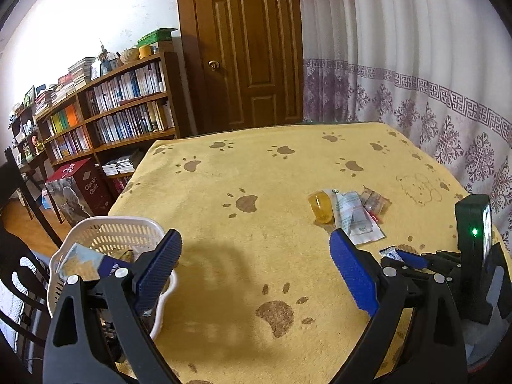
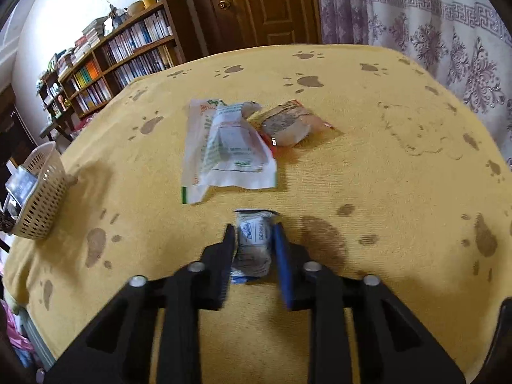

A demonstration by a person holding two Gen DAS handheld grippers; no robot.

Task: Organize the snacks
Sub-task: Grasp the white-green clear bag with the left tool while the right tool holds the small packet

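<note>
Two hand-held grippers work over a table draped in a yellow paw-print cloth (image 2: 352, 166). The right gripper (image 2: 252, 240) pinches a small white-and-blue snack packet (image 2: 254, 243) between its fingers, low over the cloth. Just beyond that packet lies a white-and-green wrapper (image 2: 227, 150), with a clear-wrapped brown snack (image 2: 288, 124) touching its far right side. The left gripper (image 1: 256, 249) hangs with its fingers spread wide, gripping nothing. A white slotted basket (image 1: 105, 236) stands at the cloth's left edge, a blue packet (image 1: 86, 264) leaning inside. An amber jelly cup (image 1: 321, 206) sits just left of the wrapper.
</note>
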